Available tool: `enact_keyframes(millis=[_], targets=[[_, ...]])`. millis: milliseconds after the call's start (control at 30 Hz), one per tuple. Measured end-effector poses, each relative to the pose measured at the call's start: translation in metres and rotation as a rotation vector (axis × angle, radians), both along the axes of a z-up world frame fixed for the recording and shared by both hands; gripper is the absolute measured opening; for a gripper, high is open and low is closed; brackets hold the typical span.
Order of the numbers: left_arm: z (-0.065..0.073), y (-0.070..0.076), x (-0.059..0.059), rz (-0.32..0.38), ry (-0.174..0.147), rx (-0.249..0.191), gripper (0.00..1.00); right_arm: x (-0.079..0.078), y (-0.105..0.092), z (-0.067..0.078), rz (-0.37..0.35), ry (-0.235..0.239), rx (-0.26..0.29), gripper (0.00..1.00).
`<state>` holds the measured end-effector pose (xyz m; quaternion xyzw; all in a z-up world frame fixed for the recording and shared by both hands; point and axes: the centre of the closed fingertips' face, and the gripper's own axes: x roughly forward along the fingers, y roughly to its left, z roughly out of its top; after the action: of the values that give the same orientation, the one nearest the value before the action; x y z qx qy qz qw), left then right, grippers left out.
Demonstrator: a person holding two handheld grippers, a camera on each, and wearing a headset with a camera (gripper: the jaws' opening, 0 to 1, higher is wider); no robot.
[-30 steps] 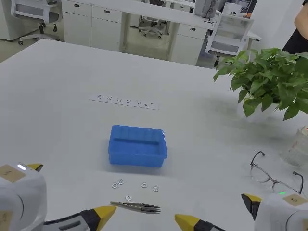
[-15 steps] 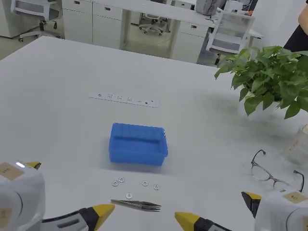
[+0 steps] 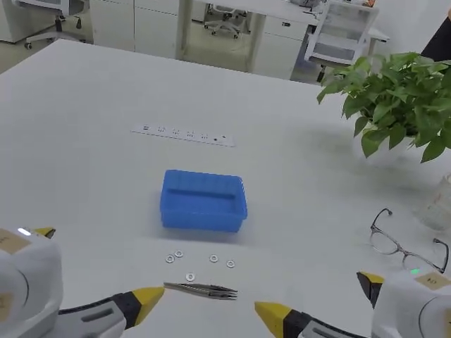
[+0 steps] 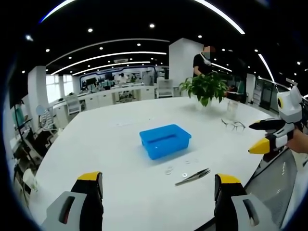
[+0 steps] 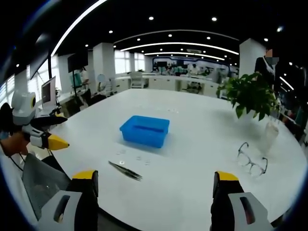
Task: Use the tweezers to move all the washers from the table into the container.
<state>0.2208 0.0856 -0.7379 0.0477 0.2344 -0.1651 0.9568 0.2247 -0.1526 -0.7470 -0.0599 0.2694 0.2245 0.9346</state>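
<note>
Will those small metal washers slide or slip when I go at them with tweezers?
Likely yes: the small flat metal washers lie flush on the smooth white table, so a nudge probably slides them. Tiny and thin, they look light and may slip from the slim metal tweezers.

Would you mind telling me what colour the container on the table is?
The container is bright blue, seen best in the head view.

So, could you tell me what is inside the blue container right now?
The blue container looks empty, with only its bare blue floor showing. Its near wall hides a strip of that floor. The five washers lie on the table in front.
</note>
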Motion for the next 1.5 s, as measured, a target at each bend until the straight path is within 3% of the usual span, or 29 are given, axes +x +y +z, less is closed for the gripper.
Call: enact_keyframes(millis=[367,533,633,733,800,867,1067,1167,1233,1500], targets=[[-0.008,-0.001,0.009,-0.021,0.018,0.017,0.99,0.007,0.003,-0.009,0.015,0.019,-0.044,0.99],[-0.014,-0.004,0.016,-0.055,0.031,0.031,0.99,0.008,0.007,-0.017,0.023,0.052,-0.042,0.99],[-0.019,-0.009,0.019,-0.09,0.056,0.034,0.99,0.009,0.009,-0.022,0.036,0.073,-0.052,0.99],[-0.024,-0.014,0.026,-0.131,0.054,0.04,0.96,0.01,0.011,-0.026,0.05,0.09,-0.057,0.99],[-0.031,-0.017,0.028,-0.167,0.077,0.055,0.94,0.011,0.01,-0.03,0.059,0.1,-0.069,0.99],[-0.041,-0.021,0.027,-0.21,0.128,0.076,0.93,0.012,0.008,-0.034,0.065,0.116,-0.08,0.99],[-0.053,-0.035,0.027,-0.333,0.185,0.084,0.81,0.013,0.006,-0.037,0.061,0.136,-0.069,0.99],[-0.062,-0.041,0.028,-0.405,0.221,0.129,0.71,0.011,0.005,-0.041,0.061,0.147,-0.072,0.98],[-0.066,-0.047,0.026,-0.45,0.24,0.136,0.64,0.009,0.007,-0.043,0.071,0.16,-0.067,0.98],[-0.081,-0.063,0.03,-0.593,0.278,0.203,0.4,0.003,0.01,-0.052,0.09,0.225,-0.034,0.93]])
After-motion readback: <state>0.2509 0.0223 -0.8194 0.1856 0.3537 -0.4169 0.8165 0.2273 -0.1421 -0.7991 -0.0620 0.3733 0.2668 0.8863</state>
